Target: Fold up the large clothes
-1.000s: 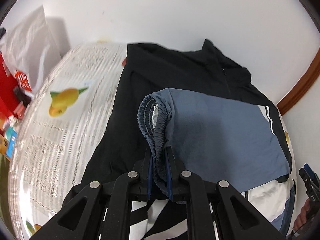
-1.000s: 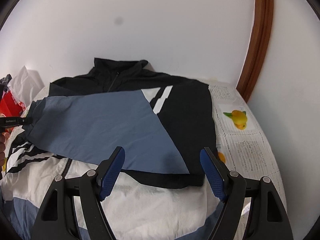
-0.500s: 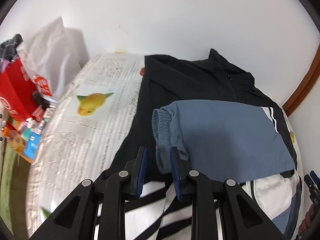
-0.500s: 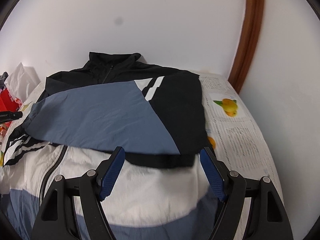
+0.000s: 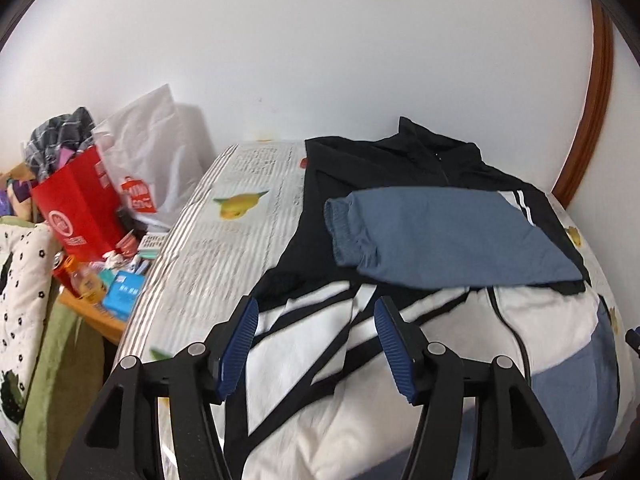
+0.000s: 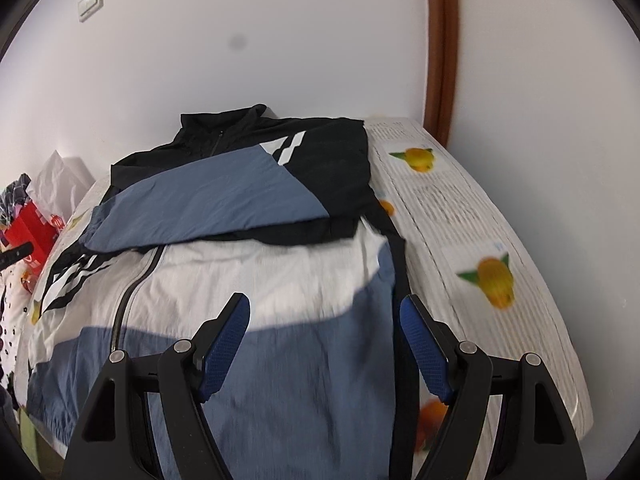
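A black, white and blue jacket (image 5: 400,360) (image 6: 256,276) lies spread on the table, collar toward the wall. Its blue sleeve (image 5: 448,236) (image 6: 208,204) is folded across the chest, the elastic cuff (image 5: 348,236) resting on the black part. My left gripper (image 5: 314,312) hovers over the striped white sleeve, nearer than the cuff; its jaws are opening and nothing is between them. My right gripper (image 6: 324,312) stands open above the jacket's blue hem panel, empty.
The table wears a white cloth (image 6: 472,216) printed with yellow fruit. Left of the table stand a red paper bag (image 5: 80,208), a white plastic bag (image 5: 148,152) and small boxes and bottles (image 5: 104,276). A brown wooden frame (image 6: 442,52) runs up the wall.
My left gripper let go of the blue cuff, opened and drew back toward the near edge. The cuff now lies on the jacket. My right gripper also pulled back over the hem, still open.
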{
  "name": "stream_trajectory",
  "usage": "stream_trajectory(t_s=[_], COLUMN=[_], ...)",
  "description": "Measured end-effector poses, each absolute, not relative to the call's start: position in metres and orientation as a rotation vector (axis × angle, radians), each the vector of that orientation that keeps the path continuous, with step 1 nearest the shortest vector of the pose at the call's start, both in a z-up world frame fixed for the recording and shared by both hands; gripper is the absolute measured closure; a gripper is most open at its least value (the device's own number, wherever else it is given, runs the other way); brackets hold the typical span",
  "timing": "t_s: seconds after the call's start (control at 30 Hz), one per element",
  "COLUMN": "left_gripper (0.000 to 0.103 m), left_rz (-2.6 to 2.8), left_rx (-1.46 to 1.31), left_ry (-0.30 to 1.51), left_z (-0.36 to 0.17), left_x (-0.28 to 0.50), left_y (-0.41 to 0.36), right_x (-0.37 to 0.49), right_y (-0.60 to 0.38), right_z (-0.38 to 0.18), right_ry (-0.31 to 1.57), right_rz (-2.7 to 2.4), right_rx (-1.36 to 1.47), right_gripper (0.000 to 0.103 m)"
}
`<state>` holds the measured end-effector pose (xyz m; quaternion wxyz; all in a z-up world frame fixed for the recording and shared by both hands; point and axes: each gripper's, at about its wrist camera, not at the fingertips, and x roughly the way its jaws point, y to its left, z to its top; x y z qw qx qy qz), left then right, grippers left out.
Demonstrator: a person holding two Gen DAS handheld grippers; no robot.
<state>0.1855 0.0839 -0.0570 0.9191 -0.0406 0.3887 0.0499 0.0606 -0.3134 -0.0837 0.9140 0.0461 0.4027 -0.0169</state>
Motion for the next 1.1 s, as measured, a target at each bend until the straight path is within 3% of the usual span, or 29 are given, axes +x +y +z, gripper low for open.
stream_trajectory(t_s=[0.53, 0.67, 0.83, 1.0, 1.1], left_gripper=[0.045, 0.045, 0.045, 0.033, 0.031], left_rz=[0.123, 0.121, 0.106, 0.107, 0.127], left_rx=[-0.18, -0.145, -0.144, -0.171, -0.175], left_ry=[0.874, 0.883, 0.884, 0.879, 0.879], left_z=[-0.092, -0.1, -0.102, -0.104, -0.106], left_x=[0.106, 0.099, 0.095, 0.089, 0.087], left_y=[0.114, 0.114, 0.12, 0.132, 0.139], right_x=[0.01, 0.009, 0.001, -0.001, -0.005], right_y=[-0.296, -0.291, -0.283, -0.291, -0.299], right_z=[-0.098, -0.098, -0.096, -0.098, -0.097], right_ry=[0.821, 0.875, 0.854, 0.864, 0.854], right_rz=[-0.075, -0.005, -0.041, -0.047, -0.065], right_rx=[0.022, 0.082, 0.038, 0.08, 0.093], right_gripper=[0.026, 0.034, 0.034, 0.034, 0.034])
